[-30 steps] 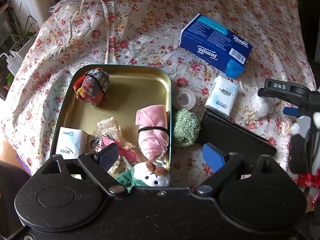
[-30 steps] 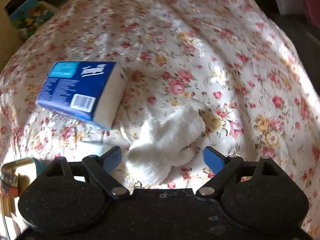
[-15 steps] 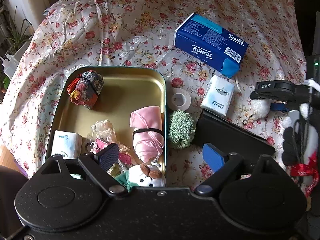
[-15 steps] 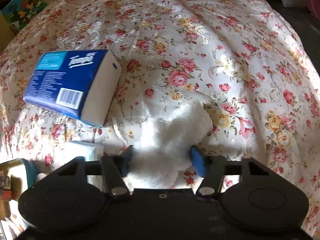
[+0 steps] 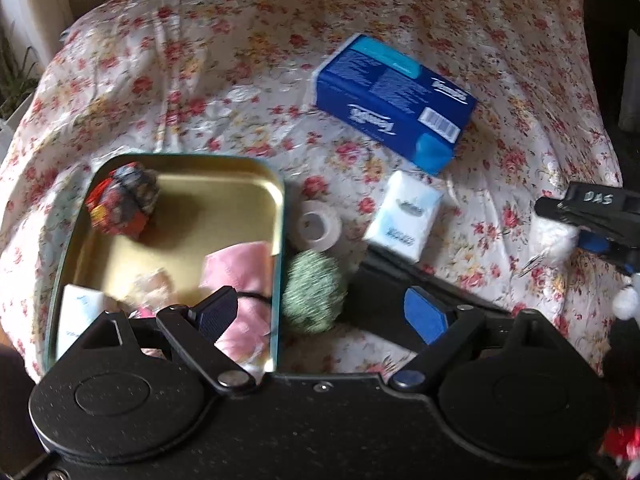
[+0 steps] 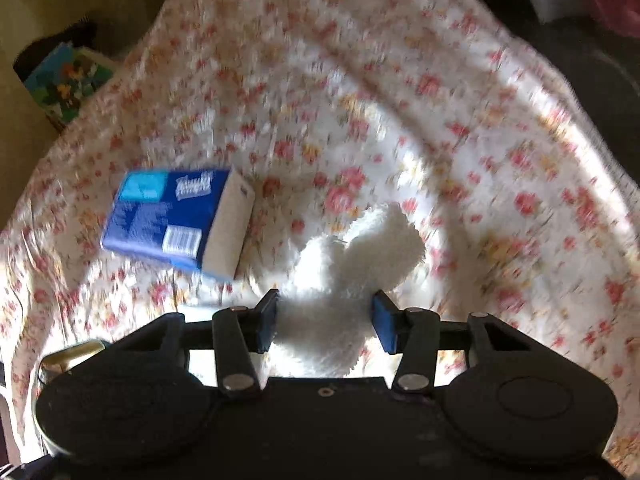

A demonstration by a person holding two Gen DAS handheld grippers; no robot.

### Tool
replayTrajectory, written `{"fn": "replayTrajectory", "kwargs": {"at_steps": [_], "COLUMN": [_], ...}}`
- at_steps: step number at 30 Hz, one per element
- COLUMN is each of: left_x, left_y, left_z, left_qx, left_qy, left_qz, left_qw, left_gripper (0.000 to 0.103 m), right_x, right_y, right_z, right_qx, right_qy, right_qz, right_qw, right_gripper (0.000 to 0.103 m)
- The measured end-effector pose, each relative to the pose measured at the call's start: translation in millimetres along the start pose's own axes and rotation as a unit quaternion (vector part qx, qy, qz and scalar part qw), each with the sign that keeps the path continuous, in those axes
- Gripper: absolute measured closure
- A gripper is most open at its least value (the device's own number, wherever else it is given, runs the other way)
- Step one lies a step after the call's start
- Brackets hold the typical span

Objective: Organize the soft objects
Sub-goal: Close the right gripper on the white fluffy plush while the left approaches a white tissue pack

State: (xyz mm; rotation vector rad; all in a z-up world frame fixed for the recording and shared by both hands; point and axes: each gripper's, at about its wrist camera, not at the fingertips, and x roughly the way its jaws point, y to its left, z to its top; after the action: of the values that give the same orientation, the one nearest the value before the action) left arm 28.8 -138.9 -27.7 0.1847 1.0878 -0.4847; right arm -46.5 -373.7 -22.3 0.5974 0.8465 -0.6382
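Note:
A gold tin tray (image 5: 256, 178) with a teal rim lies on the floral cloth and holds a patterned cloth bundle (image 5: 122, 204), a pink rolled cloth (image 5: 240, 276) and a small tissue pack (image 5: 78, 316). A green knitted ball (image 5: 314, 296) sits just right of the tray. My left gripper (image 5: 320, 312) is open and empty above the ball. My right gripper (image 6: 325, 322) is shut on a white fluffy plush (image 6: 352, 264), lifted off the cloth; the plush also shows in the left wrist view (image 5: 556, 236).
A blue Tempo tissue box (image 5: 394, 102) lies behind the tray, also in the right wrist view (image 6: 176, 218). A white pocket tissue pack (image 5: 404, 216), a tape roll (image 5: 318, 226) and a black flat case (image 5: 384, 300) lie right of the tray.
My right gripper closed on the white plush and lifted it. My left gripper drew back and to the right; the tray now sits lower left in its view.

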Motion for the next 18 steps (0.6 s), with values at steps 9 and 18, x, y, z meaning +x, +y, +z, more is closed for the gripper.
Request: {"fn": "replayTrajectory", "kwargs": {"at_steps": [9,18], "left_x": [37,49], "left_y": [-49,-67], "left_z": [4,13], "left_qx": [0.067,0.072], "left_qy": [-0.009,-0.022], "left_qz": [0.013,0.011], "left_qw": [0.9976,0.9971], "left_gripper": [0.016,0.016], "right_x": [-3,6], "right_y": [-1,-12], "right_z": [-1,4], "right_qx": [-0.006,0.015], "right_qy": [-0.006,0.002], "right_qz": [0.022,0.036], "right_qw": [1.0,0.999], "right_gripper": [0.055,0.055]}}
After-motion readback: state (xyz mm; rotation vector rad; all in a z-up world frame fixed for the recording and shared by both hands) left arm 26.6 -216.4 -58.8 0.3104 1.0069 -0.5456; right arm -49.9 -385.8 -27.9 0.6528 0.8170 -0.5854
